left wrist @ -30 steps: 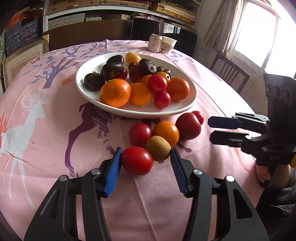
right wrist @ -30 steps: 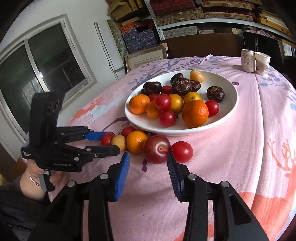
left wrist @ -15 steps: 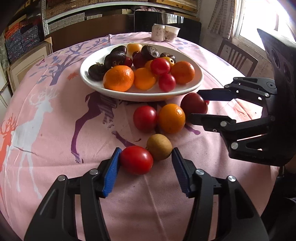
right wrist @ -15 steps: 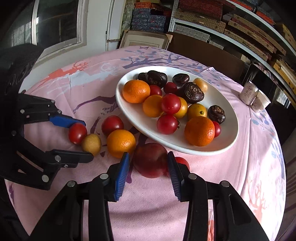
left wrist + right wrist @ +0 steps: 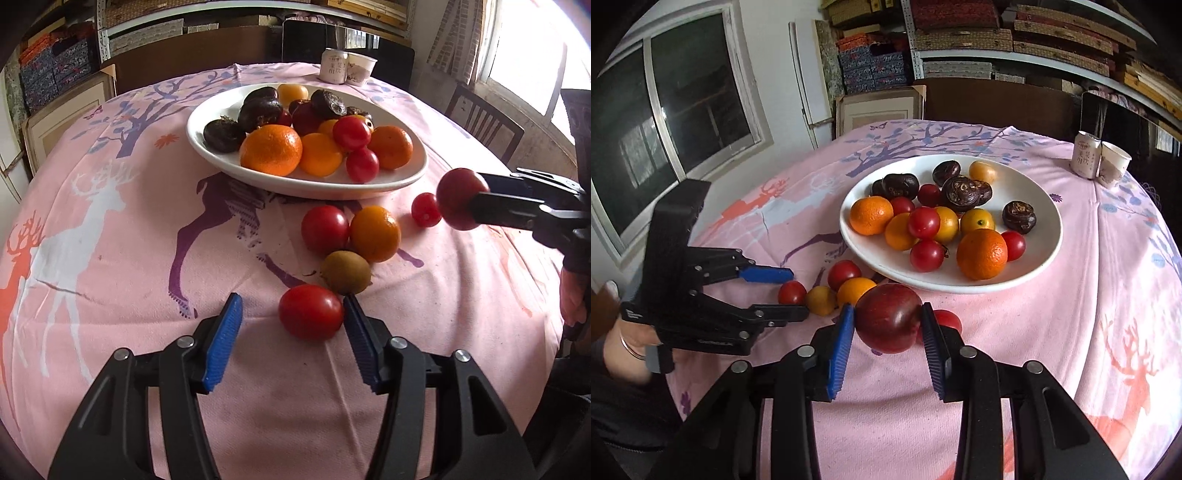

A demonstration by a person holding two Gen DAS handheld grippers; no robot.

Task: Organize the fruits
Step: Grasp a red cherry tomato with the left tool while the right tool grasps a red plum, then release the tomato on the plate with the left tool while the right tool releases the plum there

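The right claw (image 5: 888, 325) grips a dark red plum (image 5: 888, 318) between its 2 blue pads, lifted clear of the pink tabletop (image 5: 1071, 314). Directly behind the plum, a small red tomato (image 5: 947, 319) lies on the cloth.

The left claw (image 5: 291, 332) stands open, its pads on either side of a red tomato (image 5: 310, 312) that rests on the tabletop, close against the right pad. Just beyond it, touching, lies a brown kiwi (image 5: 346, 272). Past the kiwi sit another red tomato (image 5: 325, 229) and an orange (image 5: 375, 233), side by side.

Farther on, a white plate (image 5: 417, 173) holds oranges, red tomatoes, yellow fruits and dark wrinkled fruits. At the tabletop's far edge stand a can (image 5: 333, 65) and a paper cup (image 5: 361, 69), close together.
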